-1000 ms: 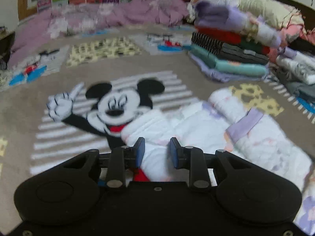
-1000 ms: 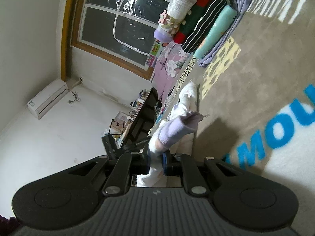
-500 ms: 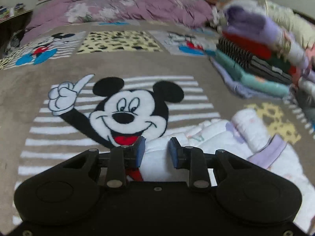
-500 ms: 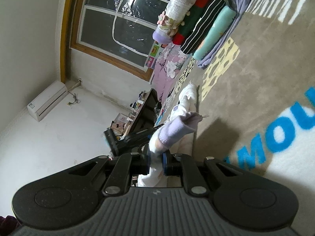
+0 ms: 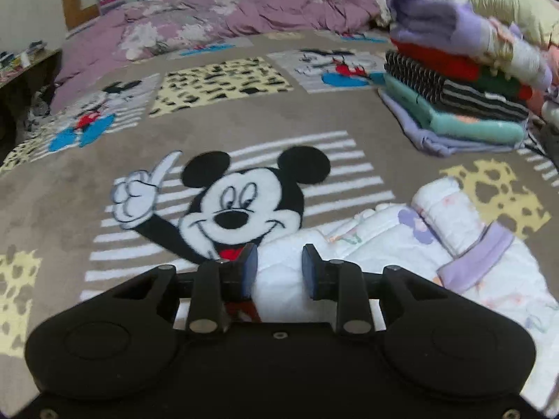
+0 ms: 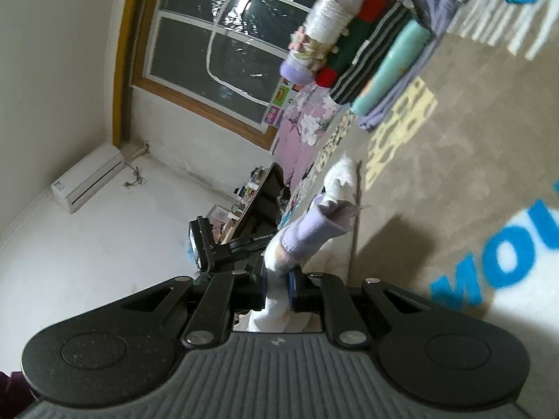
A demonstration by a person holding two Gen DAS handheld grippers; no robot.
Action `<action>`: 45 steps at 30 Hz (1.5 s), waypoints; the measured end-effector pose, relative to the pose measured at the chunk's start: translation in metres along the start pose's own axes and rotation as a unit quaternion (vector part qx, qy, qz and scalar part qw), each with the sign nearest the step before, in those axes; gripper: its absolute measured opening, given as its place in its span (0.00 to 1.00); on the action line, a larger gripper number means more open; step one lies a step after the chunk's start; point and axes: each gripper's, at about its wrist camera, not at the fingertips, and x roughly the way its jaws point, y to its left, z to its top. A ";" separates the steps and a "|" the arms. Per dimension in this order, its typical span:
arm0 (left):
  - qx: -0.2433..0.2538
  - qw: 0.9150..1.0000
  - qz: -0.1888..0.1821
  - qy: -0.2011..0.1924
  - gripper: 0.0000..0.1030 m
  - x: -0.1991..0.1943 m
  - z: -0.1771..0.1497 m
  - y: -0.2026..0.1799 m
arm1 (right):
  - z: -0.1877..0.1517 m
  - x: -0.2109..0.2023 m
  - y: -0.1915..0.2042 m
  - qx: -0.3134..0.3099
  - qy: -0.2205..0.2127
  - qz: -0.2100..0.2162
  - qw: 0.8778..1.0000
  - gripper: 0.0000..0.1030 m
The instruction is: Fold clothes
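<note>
right wrist view has the right gripper (image 6: 277,288) clamped on the purple-cuffed sleeve (image 6: 314,230) of the white floral garment (image 5: 401,244) on the blanket (image 5: 244,118), its length running rightward from the left gripper (image 5: 279,270), whose part-open jaws hover above its white edge.

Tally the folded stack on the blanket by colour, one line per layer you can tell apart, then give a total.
Folded stack, top to bottom, as far as the left wrist view shows:
Lavender: 2, one on top, one at the bottom
Red: 1
Dark green: 1
Black-and-white striped: 1
Teal: 1
Total: 6
</note>
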 end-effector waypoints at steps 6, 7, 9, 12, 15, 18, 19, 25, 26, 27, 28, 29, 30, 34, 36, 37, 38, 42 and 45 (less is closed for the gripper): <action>-0.015 0.999 0.004 -0.028 0.25 -0.042 -0.010 0.003 | 0.000 0.003 0.000 -0.003 -0.003 -0.001 1.000 0.13; -0.010 1.000 0.002 -0.030 0.25 -0.046 -0.014 0.000 | 0.000 0.003 0.001 -0.003 -0.003 -0.001 1.000 0.13; 0.008 0.999 0.000 -0.031 0.25 -0.050 -0.018 -0.009 | 0.001 0.003 0.001 -0.004 -0.003 0.000 1.000 0.13; 0.020 0.999 0.014 -0.041 0.25 -0.048 -0.015 -0.016 | 0.001 0.003 0.003 -0.007 -0.003 0.003 1.000 0.13; 0.013 0.999 0.016 -0.043 0.25 -0.033 -0.001 -0.019 | 0.001 0.003 0.001 -0.005 -0.002 0.000 1.000 0.13; 0.024 0.999 0.021 -0.020 0.25 -0.005 0.005 -0.025 | 0.001 0.004 -0.002 -0.001 -0.001 -0.002 1.000 0.13; 0.025 0.999 0.019 0.021 0.25 0.014 0.002 -0.024 | 0.001 0.005 -0.002 0.000 -0.001 -0.003 1.000 0.13; 0.028 0.999 0.013 0.044 0.24 0.031 -0.013 -0.023 | 0.002 0.009 -0.004 0.003 0.001 -0.001 1.000 0.13; 0.025 0.999 0.011 0.046 0.25 0.030 -0.012 -0.022 | 0.002 0.010 -0.005 0.003 0.002 -0.001 1.000 0.13; 0.023 0.999 0.010 0.046 0.25 0.028 -0.011 -0.021 | 0.002 0.011 -0.005 0.003 0.003 -0.003 1.000 0.13; 0.016 0.999 0.008 0.039 0.25 0.024 -0.008 -0.020 | 0.002 0.011 -0.006 0.003 0.003 -0.004 1.000 0.13; 0.009 0.999 0.006 0.032 0.25 0.019 -0.006 -0.019 | 0.001 0.010 -0.006 0.003 0.003 -0.005 1.000 0.13; -0.007 1.000 0.000 0.023 0.25 0.012 -0.005 -0.016 | 0.000 0.010 -0.006 0.003 0.002 -0.006 1.000 0.13; -0.048 0.999 -0.017 -0.020 0.25 -0.025 -0.006 -0.006 | -0.001 0.010 -0.005 -0.002 0.000 -0.008 1.000 0.13; -0.053 0.998 -0.023 -0.033 0.25 -0.043 -0.011 -0.003 | -0.001 0.009 -0.004 -0.005 -0.001 -0.007 1.000 0.13; -0.046 0.998 -0.023 -0.037 0.25 -0.052 -0.016 -0.004 | -0.001 0.009 -0.003 -0.008 -0.001 -0.005 1.000 0.13; -0.039 0.998 -0.024 -0.037 0.25 -0.059 -0.021 -0.006 | -0.001 0.008 -0.002 -0.010 -0.001 -0.003 1.000 0.13; -0.004 0.998 -0.048 -0.034 0.25 -0.077 -0.045 -0.025 | -0.001 0.005 0.002 -0.016 -0.004 0.003 1.000 0.13; 0.034 0.998 -0.056 -0.003 0.25 -0.068 -0.068 -0.048 | -0.001 0.004 0.003 -0.017 -0.006 0.005 1.000 0.13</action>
